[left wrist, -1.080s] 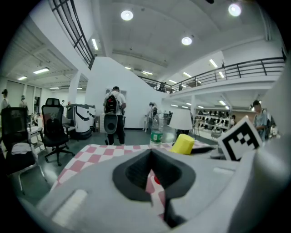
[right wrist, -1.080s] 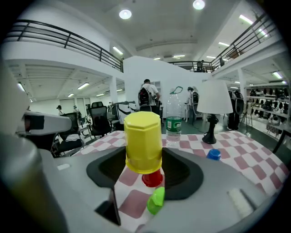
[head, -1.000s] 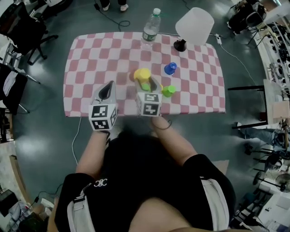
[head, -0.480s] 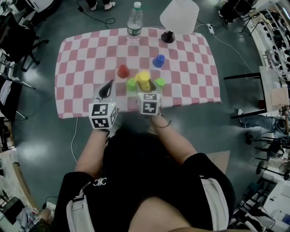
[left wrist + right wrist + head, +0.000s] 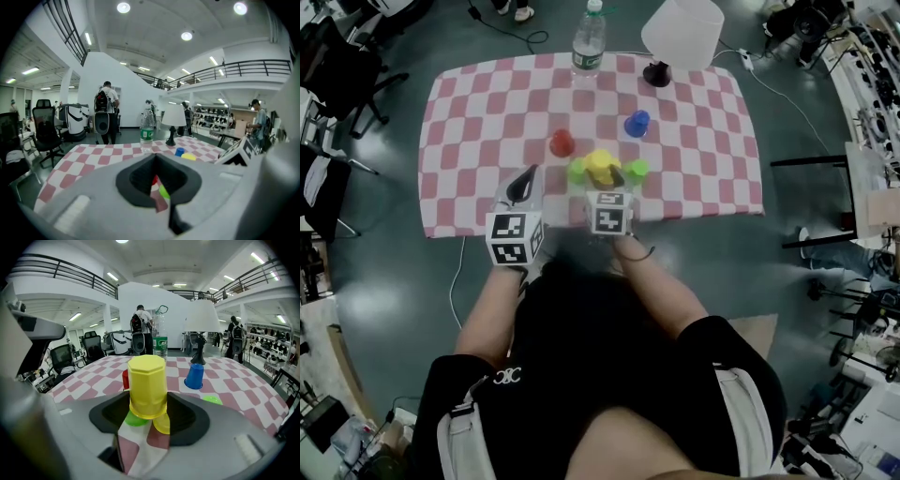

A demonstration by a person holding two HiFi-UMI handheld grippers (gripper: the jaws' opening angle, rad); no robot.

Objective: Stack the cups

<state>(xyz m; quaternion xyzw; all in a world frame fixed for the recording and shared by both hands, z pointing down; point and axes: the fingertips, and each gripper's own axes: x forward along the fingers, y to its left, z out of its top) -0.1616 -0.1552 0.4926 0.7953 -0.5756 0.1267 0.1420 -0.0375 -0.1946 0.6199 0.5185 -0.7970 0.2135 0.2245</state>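
My right gripper (image 5: pixel 603 177) is shut on an upturned yellow cup (image 5: pixel 600 165) (image 5: pixel 147 385), held just above the checkered table (image 5: pixel 487 112) near its front edge. Under it in the right gripper view, a green cup (image 5: pixel 133 419) and part of another yellow cup (image 5: pixel 162 423) show between the jaws. A second green cup (image 5: pixel 637 170) lies to the right, a red cup (image 5: pixel 562 142) stands behind on the left, and a blue cup (image 5: pixel 637 123) stands behind on the right. My left gripper (image 5: pixel 523 182) hangs shut and holds nothing at the front edge, left of the cups.
A water bottle (image 5: pixel 589 45) and a white table lamp (image 5: pixel 680 36) stand along the far edge. Office chairs (image 5: pixel 342 66) sit to the left of the table and a cable (image 5: pixel 455 281) trails on the floor. People stand in the background.
My right gripper has drawn the yellow cup back toward the near edge, so the red cup now shows clear of it. The left gripper has stayed put.
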